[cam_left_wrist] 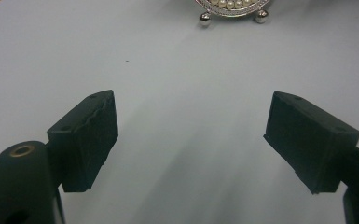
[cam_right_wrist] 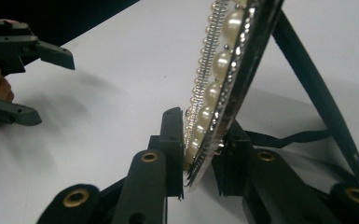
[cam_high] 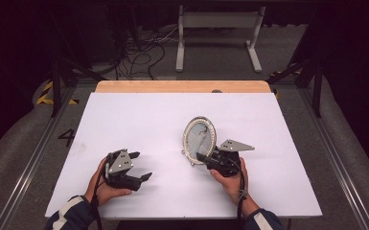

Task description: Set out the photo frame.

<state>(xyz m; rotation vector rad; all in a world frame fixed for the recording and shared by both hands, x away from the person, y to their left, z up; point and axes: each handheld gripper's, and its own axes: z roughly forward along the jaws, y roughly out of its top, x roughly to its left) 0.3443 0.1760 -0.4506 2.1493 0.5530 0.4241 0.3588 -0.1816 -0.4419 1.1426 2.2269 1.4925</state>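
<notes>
The frame point(cam_high: 199, 140), oval and pearl-rimmed, stands right of centre on the white table point(cam_high: 139, 120), well clear of every edge. The right gripper point(cam_high: 202, 157) pinches its near rim. The left gripper point(cam_high: 141, 166) rests near-left, jaws wide and empty, bare board around it. No writing is legible.

white table point(cam_high: 139, 120), oval pearl frame point(cam_high: 199, 139) standing

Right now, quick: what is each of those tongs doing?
Left tongs: open, nothing between the jaws, above the white table.
Right tongs: closed on the rim of the pearl-edged oval frame.
</notes>
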